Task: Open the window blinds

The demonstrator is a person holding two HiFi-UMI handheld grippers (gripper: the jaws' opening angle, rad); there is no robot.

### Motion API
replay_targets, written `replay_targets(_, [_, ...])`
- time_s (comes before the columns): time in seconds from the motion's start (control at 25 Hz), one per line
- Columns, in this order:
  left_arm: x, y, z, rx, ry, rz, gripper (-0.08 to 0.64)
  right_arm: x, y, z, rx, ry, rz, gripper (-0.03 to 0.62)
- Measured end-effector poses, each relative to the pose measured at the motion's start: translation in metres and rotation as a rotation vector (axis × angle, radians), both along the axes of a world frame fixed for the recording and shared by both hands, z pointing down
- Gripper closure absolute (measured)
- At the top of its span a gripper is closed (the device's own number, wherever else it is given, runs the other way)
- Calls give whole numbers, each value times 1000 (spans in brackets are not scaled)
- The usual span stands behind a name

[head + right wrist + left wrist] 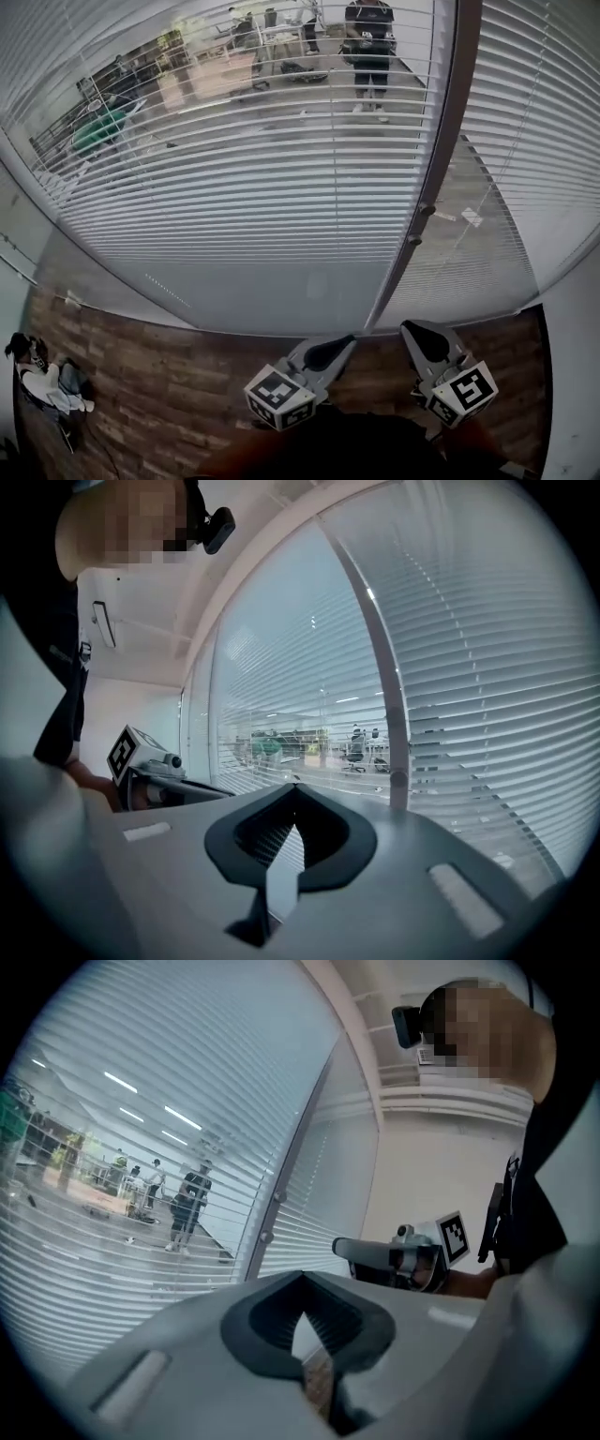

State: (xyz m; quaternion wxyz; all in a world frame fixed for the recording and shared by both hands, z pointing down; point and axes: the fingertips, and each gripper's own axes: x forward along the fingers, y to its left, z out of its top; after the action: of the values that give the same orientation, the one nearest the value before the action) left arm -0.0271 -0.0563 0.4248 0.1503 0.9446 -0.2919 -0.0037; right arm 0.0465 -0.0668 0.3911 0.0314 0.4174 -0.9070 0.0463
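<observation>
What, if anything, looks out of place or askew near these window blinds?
A crumpled heap of dark and white items lies on the wooden floor at the far left of the head view. I cannot tell what they are. The blinds hang even, with no bent slats visible.

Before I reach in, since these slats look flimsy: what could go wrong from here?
1. The left gripper and right gripper are both shut and empty, so they would likely glance off the small knobs on the post rather than grip them.
2. A gripper tip pushed against the thin blinds might bend a slat.
</observation>
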Motion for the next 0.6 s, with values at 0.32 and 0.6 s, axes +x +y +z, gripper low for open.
replay_targets(0.32, [67,74,9,-4,3,-20,560,67,70,12,-20,-5,-23,569])
replay_targets(0.6, [76,131,12,-8,-33,-106,560,85,116,25,-51,-52,-80,569])
